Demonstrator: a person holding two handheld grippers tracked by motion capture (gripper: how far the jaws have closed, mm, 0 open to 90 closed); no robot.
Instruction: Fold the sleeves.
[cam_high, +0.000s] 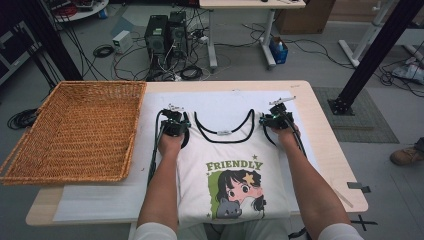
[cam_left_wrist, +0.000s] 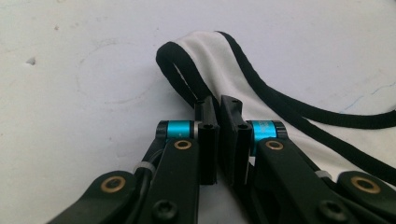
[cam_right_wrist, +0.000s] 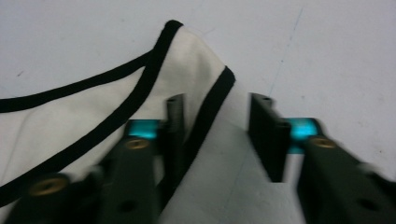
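1. A pale wooden bench (cam_high: 327, 145) with rounded corners filled the middle of the high view, with one white sheet of padding (cam_high: 100, 200) spread across most of its top.
2. Behind it, at the top of the frame, lay a grey floor with two black computer towers (cam_high: 166, 34), loose cables, a second light table's legs (cam_high: 240, 30) and one blue box (cam_high: 278, 51).
3. A black post (cam_high: 372, 55) slanted down at the upper right, and one brown shoe (cam_high: 407, 156) showed at the right edge.
4. One large woven wicker basket (cam_high: 75, 131) stood at the left of the frame, overhanging the bench's left edge.
5. One white sleeveless top with black trim and a cartoon girl under the word "FRIENDLY" (cam_high: 232, 175) lay flat at the centre of the bench, its straps pointing to the far side and its hem at the near edge.
6. Two forearms came up from the bottom of the frame, one on each side of the print.
7. The left tool (cam_left_wrist: 218, 109) was clenched on the top's left strap: in the left gripper view its jaws met, with the black-edged loop bulging just beyond them.
8. The right tool (cam_right_wrist: 219, 119) sat at the right strap; in the right gripper view its jaws stood apart, one resting on the white cloth beside the black trim, the other over the sheet, not yet pinching.
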